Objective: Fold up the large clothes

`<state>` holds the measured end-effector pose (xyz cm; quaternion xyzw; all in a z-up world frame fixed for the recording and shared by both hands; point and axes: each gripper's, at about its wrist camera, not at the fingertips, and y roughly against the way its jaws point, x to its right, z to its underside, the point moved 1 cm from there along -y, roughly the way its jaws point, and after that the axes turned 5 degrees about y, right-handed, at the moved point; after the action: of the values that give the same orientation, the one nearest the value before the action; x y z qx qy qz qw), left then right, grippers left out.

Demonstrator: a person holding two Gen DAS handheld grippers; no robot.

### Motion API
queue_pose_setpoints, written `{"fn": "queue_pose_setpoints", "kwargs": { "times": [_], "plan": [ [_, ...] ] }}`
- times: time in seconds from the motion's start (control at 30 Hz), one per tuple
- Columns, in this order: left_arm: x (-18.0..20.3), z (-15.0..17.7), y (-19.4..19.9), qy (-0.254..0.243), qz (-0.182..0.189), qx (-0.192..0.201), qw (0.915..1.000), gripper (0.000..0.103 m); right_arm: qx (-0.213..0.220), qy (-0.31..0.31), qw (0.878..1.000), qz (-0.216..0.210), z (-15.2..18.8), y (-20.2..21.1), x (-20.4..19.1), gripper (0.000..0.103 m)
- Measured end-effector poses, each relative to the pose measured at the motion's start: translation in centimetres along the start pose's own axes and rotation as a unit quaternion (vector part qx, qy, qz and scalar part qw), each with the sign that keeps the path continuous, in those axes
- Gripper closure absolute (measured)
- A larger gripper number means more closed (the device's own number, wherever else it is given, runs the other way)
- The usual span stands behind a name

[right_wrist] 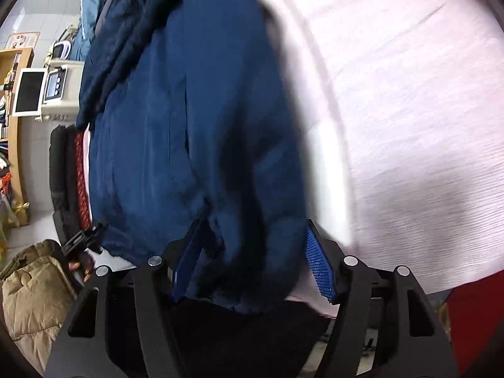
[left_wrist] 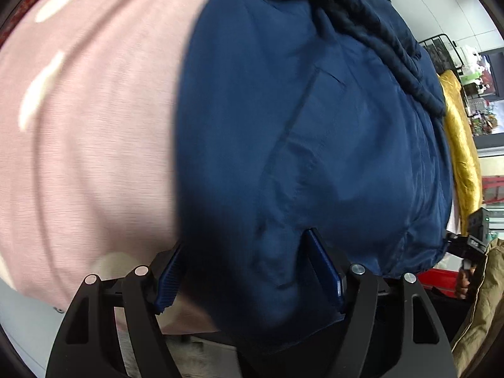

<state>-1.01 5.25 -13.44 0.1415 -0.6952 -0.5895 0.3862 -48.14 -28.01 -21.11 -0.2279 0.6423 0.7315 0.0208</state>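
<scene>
A large navy blue jacket (left_wrist: 315,126) lies spread on a pink bedsheet (left_wrist: 78,126), with a darker knitted lining (left_wrist: 378,31) at its far end. My left gripper (left_wrist: 247,275) points steeply down at the jacket's near hem, jaws wide, the hem's corner lying between the blue pads (left_wrist: 324,271). In the right wrist view the same jacket (right_wrist: 189,126) fills the left half and the sheet (right_wrist: 409,110) the right. My right gripper (right_wrist: 252,263) straddles the other hem corner; its right pad (right_wrist: 318,264) is bare and clear of the cloth.
A gold cloth (left_wrist: 463,157) lies beyond the jacket's far side. An olive padded coat (right_wrist: 34,289) and a hand on a black handle (right_wrist: 85,239) sit at the lower left. A black and red bundle (right_wrist: 69,173) edges the bed. Shelves (right_wrist: 15,110) stand behind.
</scene>
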Motion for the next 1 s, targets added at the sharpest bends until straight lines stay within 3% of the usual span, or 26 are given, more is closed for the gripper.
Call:
{"fn": "queue_pose_setpoints", "kwargs": {
  "times": [0.27,0.4,0.47,0.63,0.8,0.9,1.0],
  "plan": [
    [1.4,-0.9,-1.2,0.003,0.013,0.0,0.9999,0.033,-0.008,-0.01,1.0,-0.021,-0.9,-1.4,0.4,0.039],
    [1.6,-1.3,-0.5,0.01,0.021,-0.002,0.9997,0.054,-0.002,-0.009,1.0,-0.022,0.6,-0.1,0.6,0.04],
    [0.7,-1.0,0.1,0.014,0.028,-0.003,0.9995,0.057,-0.011,-0.018,0.999,-0.029,1.4,-0.1,1.4,0.04],
    [-0.2,-0.3,-0.3,0.03,0.042,-0.015,0.9986,0.054,0.001,-0.05,0.997,-0.05,2.3,-0.4,1.9,0.039],
    [0.0,-0.5,-0.4,0.029,0.044,-0.019,0.9984,0.047,0.051,-0.07,0.993,-0.081,-0.1,-0.7,1.7,0.039],
    [1.3,-1.7,-1.0,0.012,0.041,-0.023,0.9988,0.048,0.067,-0.079,0.99,-0.1,-1.7,-1.2,1.6,0.039],
    [1.7,-2.2,-1.0,0.003,0.041,-0.031,0.9987,0.054,0.051,-0.058,0.991,-0.105,-1.8,-1.7,0.5,0.039]
  ]
}}
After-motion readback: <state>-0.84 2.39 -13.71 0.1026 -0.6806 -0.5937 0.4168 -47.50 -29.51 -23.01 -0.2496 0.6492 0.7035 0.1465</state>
